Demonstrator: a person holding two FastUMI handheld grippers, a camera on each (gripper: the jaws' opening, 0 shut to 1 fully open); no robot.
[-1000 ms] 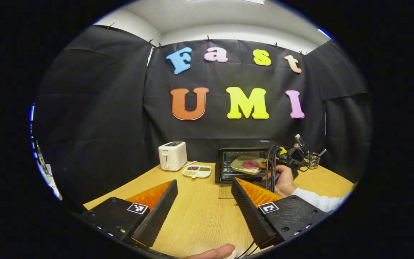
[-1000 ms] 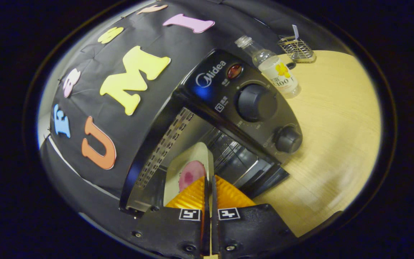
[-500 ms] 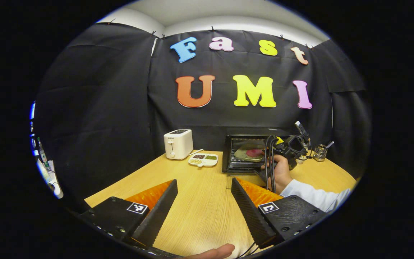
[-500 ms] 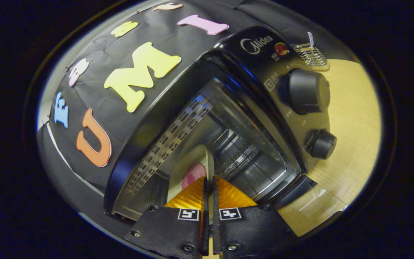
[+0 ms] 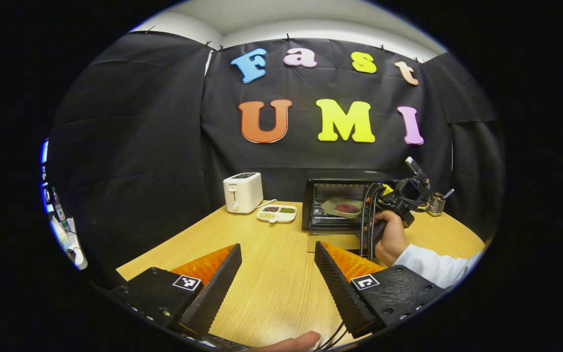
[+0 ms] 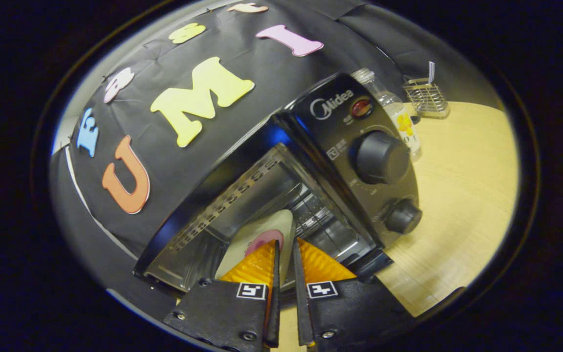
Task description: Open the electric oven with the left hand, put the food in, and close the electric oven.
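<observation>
We see the left gripper [image 5: 276,274] with its jaws spread wide over the bench [image 5: 271,293], holding nothing. Far ahead and to the right of them stands the electric oven [image 5: 333,205], door down. The right gripper [image 6: 284,274] has its jaws parted a little around the edge of the plate [image 6: 254,239]; whether they press it we cannot tell. The plate with the pink food [image 6: 262,239] lies inside the oven, long axis running ahead of these jaws.
</observation>
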